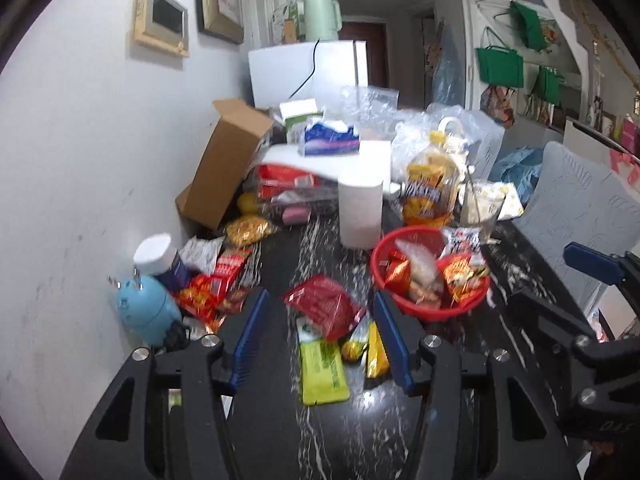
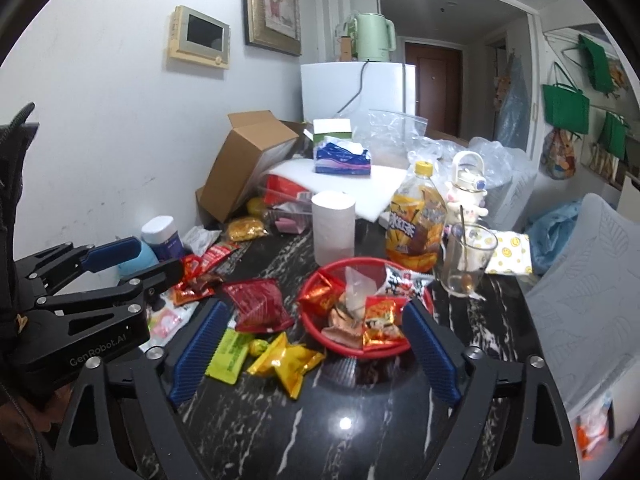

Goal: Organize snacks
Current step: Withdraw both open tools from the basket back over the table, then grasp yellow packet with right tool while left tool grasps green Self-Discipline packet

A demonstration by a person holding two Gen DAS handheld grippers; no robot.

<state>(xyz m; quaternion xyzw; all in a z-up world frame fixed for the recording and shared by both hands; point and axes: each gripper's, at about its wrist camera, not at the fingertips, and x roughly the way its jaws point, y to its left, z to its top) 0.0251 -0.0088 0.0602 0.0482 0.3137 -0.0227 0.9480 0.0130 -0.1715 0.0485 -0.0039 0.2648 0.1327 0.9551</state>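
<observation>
Red basket (image 2: 316, 330) sits mid-table, part filled; loose packets (image 2: 258, 308) lie just left of it; both grippers, left (image 1: 316, 340) and right (image 2: 316, 354), hover with jaws apart and empty; pinch one packet's edge, lift clear, drop inside the rim.
</observation>
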